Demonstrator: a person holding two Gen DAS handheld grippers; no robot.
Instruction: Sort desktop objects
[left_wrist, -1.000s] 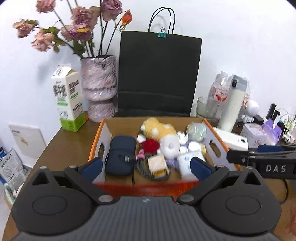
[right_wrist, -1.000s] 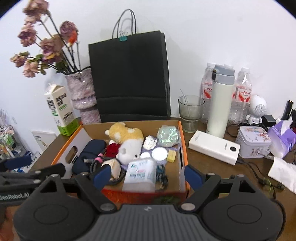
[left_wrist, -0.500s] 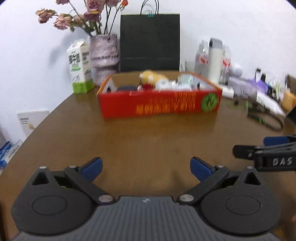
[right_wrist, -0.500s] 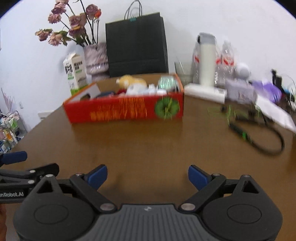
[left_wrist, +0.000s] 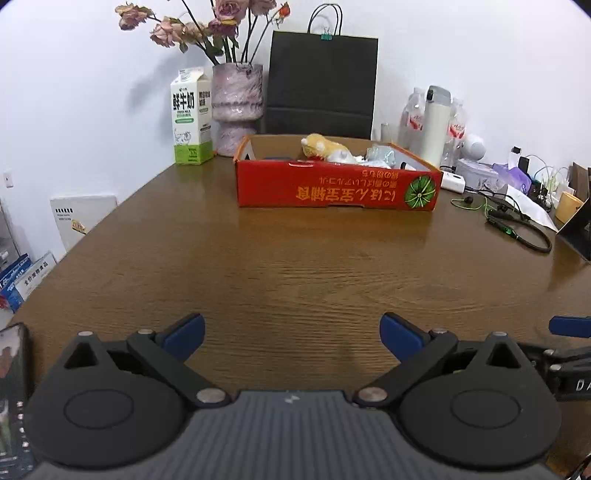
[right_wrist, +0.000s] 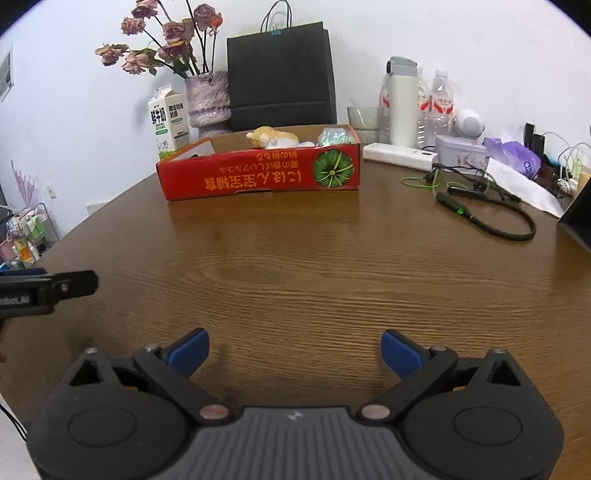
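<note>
A red cardboard box stands toward the back of the brown table, holding a yellow plush toy and several small items. My left gripper hangs open over bare wood near the table's front edge, nothing between its blue pads. My right gripper is also low at the front, its jaws still opening, with nothing between them. Each gripper's arm shows at the edge of the other's view. Both stand well short of the box.
Behind the box are a milk carton, a vase of dried flowers, a black paper bag and a white flask among bottles. A white power bank, a tin and cables lie at right.
Both grippers have pulled back from above the box and sunk to the front of the table. The box now sits far ahead. The right jaws have spread a little wider.
</note>
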